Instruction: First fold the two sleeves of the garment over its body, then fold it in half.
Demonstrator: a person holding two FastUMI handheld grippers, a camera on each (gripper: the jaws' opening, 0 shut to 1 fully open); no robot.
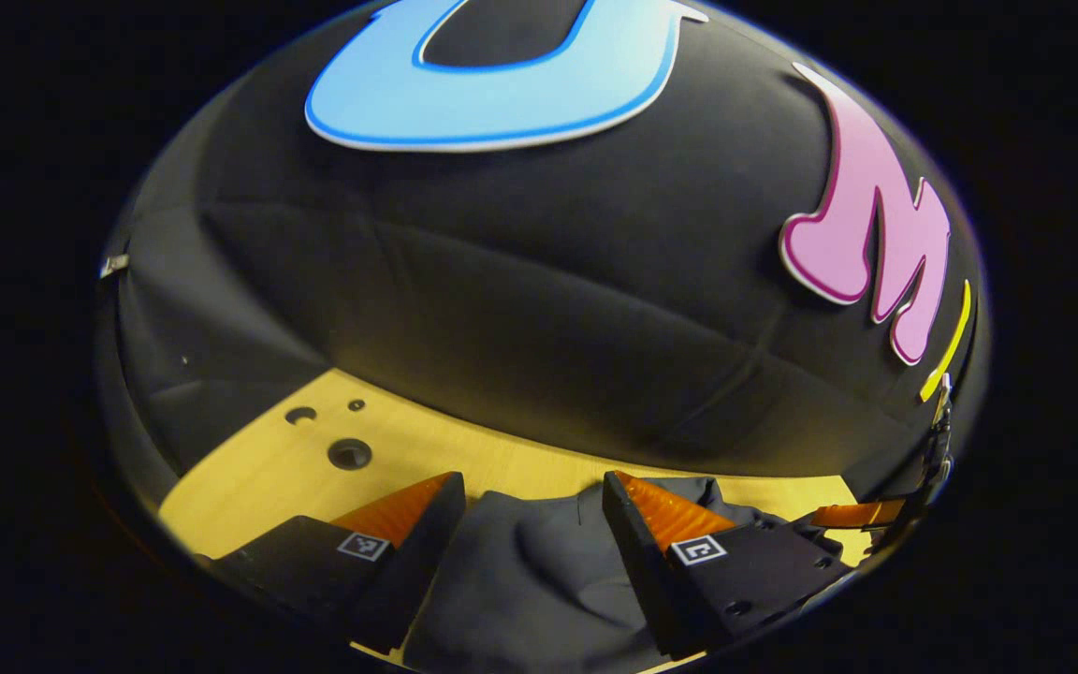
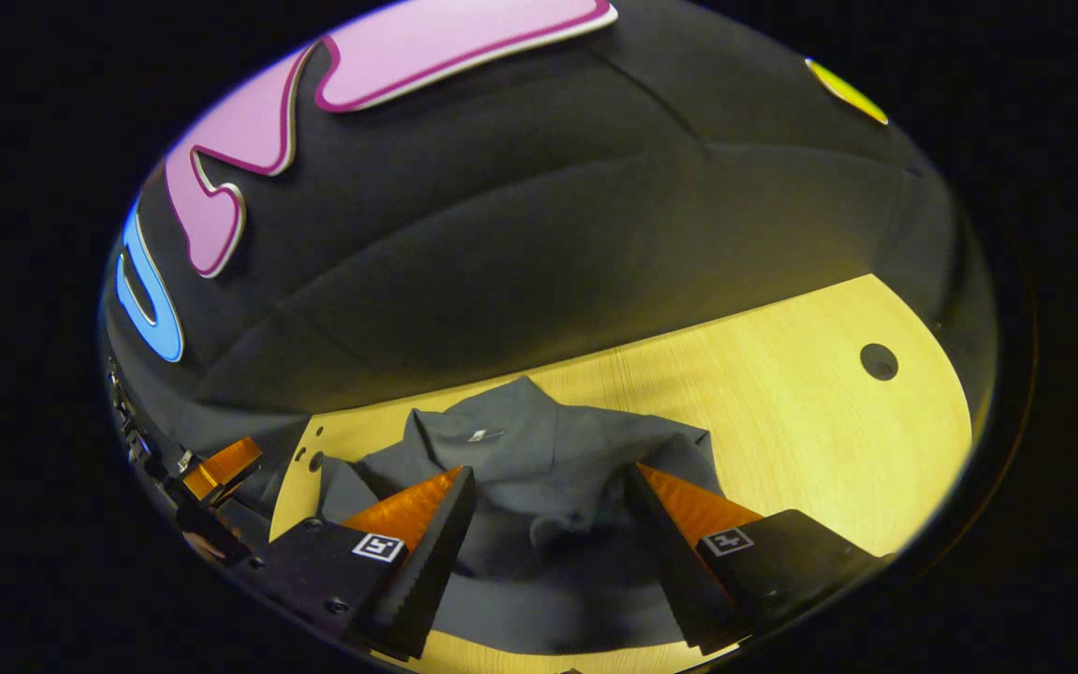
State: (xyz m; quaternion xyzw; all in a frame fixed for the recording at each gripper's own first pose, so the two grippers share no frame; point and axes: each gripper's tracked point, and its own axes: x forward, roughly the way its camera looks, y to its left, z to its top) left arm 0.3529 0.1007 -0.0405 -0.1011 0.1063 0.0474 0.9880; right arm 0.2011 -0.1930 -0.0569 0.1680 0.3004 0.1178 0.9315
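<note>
Your left tool (image 1: 530, 510) is spread wide, nothing between its fingers, and it hangs low over the dark grey garment (image 1: 539, 571), whose cloth bunches up in the gap between the two fingers and runs on toward the table's (image 1: 249, 468) near edge. Your right tool (image 2: 548, 505) is just as wide apart and just as empty, and from its view you get the better read: the garment (image 2: 539, 449) lies crumpled on the wooden table (image 2: 782, 374), close to the near edge, with the collar (image 2: 483, 426) end pointing toward the far edge where the booth's wall meets the wood, so its long axis runs roughly away from you, along the way both tools point. The other tool (image 2: 221, 468) shows at the left of that view, beside the garment's left side near the small holes (image 2: 314, 459) in the table. The relation that matters next is sideways: each sleeve should lie outboard of the tool on its own side, so my judgement is that each tool works its own sleeve and carries it inward across the body (I cannot make out either sleeve cleanly in the rumpled cloth, so find the cuff before you close). Neither sleeve looks folded over yet, so the task seems to be at its start.
</note>
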